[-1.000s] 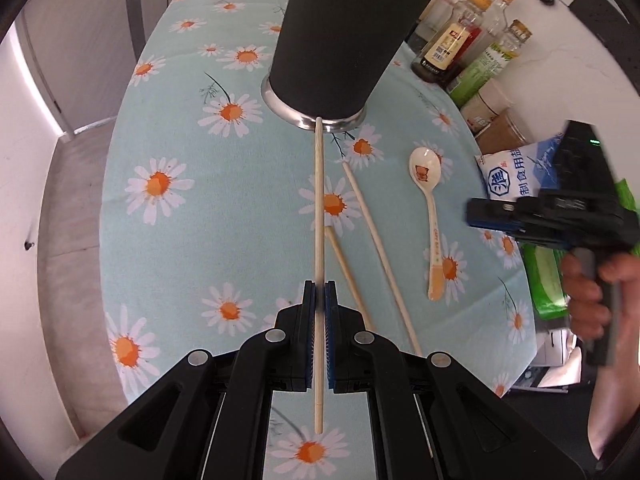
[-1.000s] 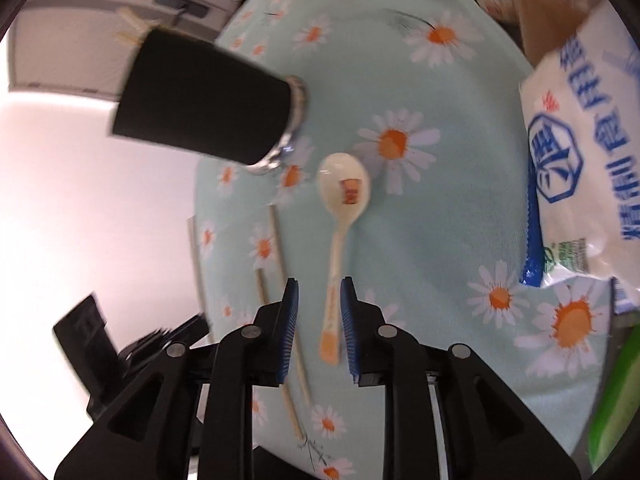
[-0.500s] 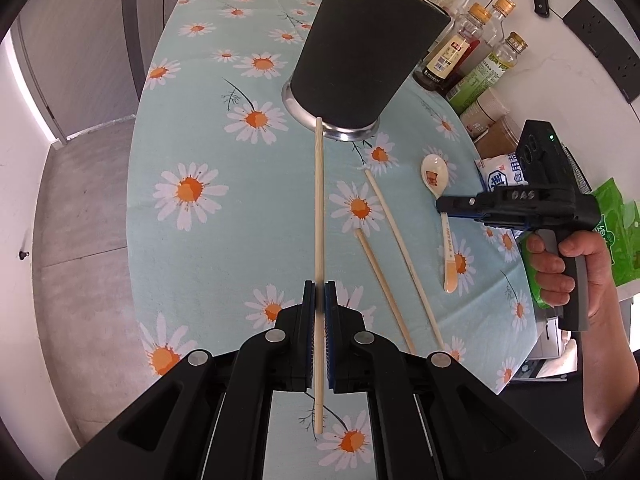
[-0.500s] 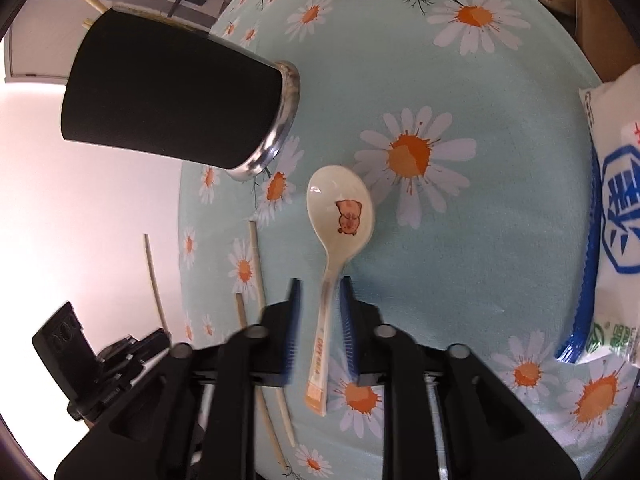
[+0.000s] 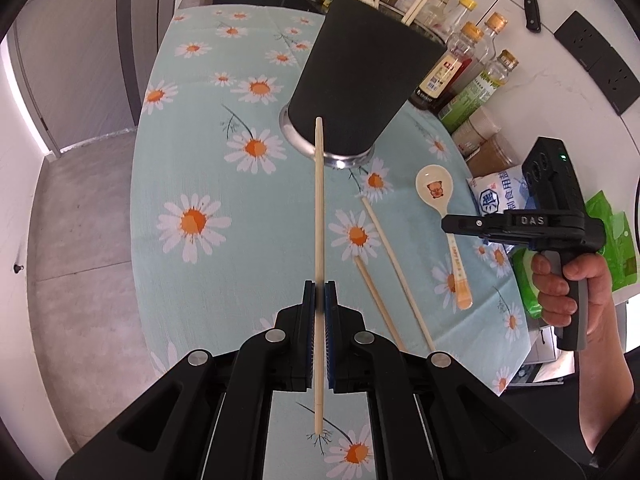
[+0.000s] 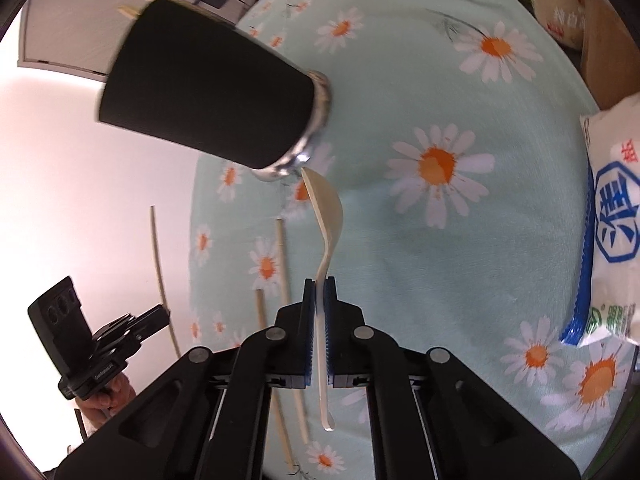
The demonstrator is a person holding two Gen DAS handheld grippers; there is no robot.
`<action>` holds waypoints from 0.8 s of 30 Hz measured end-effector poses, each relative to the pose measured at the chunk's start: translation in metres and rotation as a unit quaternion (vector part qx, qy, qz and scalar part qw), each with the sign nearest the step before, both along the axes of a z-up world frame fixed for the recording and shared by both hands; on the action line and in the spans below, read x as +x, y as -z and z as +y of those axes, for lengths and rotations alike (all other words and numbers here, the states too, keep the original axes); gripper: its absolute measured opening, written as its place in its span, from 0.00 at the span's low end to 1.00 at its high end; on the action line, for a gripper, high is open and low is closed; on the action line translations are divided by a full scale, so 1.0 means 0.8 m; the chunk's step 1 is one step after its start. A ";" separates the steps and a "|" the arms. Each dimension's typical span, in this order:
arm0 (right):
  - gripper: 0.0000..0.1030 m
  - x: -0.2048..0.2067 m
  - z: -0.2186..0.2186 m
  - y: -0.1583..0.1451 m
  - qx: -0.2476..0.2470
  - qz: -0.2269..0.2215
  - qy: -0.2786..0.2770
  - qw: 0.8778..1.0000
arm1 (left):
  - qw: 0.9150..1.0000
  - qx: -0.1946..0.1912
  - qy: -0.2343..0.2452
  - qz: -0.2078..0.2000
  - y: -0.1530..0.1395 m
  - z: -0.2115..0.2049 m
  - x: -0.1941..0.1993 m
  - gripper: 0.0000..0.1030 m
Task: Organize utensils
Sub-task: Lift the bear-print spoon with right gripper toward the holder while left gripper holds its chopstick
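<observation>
My left gripper (image 5: 319, 300) is shut on a pale wooden chopstick (image 5: 319, 200) and holds it clear of the cloth, its tip pointing at the black utensil holder (image 5: 360, 80). From the right wrist, that chopstick (image 6: 158, 264) and the left gripper (image 6: 160, 314) show at the left. My right gripper (image 6: 319, 292) is closing its jaws on the neck of the cream ceramic spoon (image 6: 328, 208), whose handle is pinched between the pads. The spoon stands on edge with its bowl toward the holder (image 6: 208, 92). From the left wrist, the right gripper (image 5: 446, 222) sits over the spoon (image 5: 436, 190).
Two more chopsticks (image 5: 394, 264) (image 5: 376, 300) lie on the daisy tablecloth (image 5: 192, 160) between the grippers. Sauce bottles (image 5: 472, 60) stand behind the holder, which has several chopsticks (image 5: 416, 4) in it. A salt bag (image 6: 612, 240) and a green packet (image 5: 612, 240) lie at the right edge.
The right gripper's jaws closed onto the spoon's handle, and the spoon turned from lying flat onto its edge. The left gripper drew back from the holder with its chopstick.
</observation>
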State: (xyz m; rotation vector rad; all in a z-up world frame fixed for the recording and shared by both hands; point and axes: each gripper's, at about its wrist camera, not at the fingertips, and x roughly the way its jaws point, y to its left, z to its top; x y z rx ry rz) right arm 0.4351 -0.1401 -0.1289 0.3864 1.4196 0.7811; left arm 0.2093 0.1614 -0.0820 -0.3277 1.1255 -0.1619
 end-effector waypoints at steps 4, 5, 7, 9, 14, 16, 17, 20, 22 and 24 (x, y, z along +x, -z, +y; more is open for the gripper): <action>0.05 -0.012 0.005 -0.025 0.016 -0.019 -0.004 1.000 | 1.000 -0.004 0.001 -0.013 -0.009 0.001 -0.001 0.03; 0.05 -0.015 0.007 -0.032 0.021 -0.024 -0.005 0.999 | 1.000 -0.006 0.001 -0.017 -0.012 0.001 -0.001 0.03; 0.05 -0.021 0.011 -0.049 0.037 -0.037 -0.010 0.999 | 1.000 -0.013 -0.001 -0.028 -0.019 0.003 0.000 0.03; 0.05 -0.025 0.015 -0.064 0.052 -0.049 -0.020 0.997 | 0.999 -0.018 -0.001 -0.040 -0.028 0.004 0.000 0.03; 0.05 -0.035 0.033 -0.095 0.087 -0.081 -0.035 0.992 | 0.997 -0.025 0.001 -0.066 -0.048 0.002 0.006 0.03; 0.05 -0.032 0.039 -0.106 0.102 -0.094 -0.038 0.990 | 0.997 -0.028 0.001 -0.076 -0.056 0.003 0.010 0.03; 0.05 -0.032 0.040 -0.111 0.108 -0.099 -0.040 0.988 | 0.996 -0.029 0.002 -0.082 -0.059 0.003 0.012 0.03; 0.05 -0.024 0.048 -0.130 0.125 -0.116 -0.039 0.984 | 0.994 -0.037 -0.002 -0.103 -0.072 0.007 0.023 0.03; 0.05 -0.017 0.054 -0.140 0.134 -0.126 -0.037 0.982 | 0.992 -0.045 -0.009 -0.116 -0.079 0.012 0.031 0.03; 0.05 -0.009 0.058 -0.152 0.139 -0.138 -0.033 0.980 | 0.991 -0.048 -0.009 -0.126 -0.087 0.014 0.043 0.03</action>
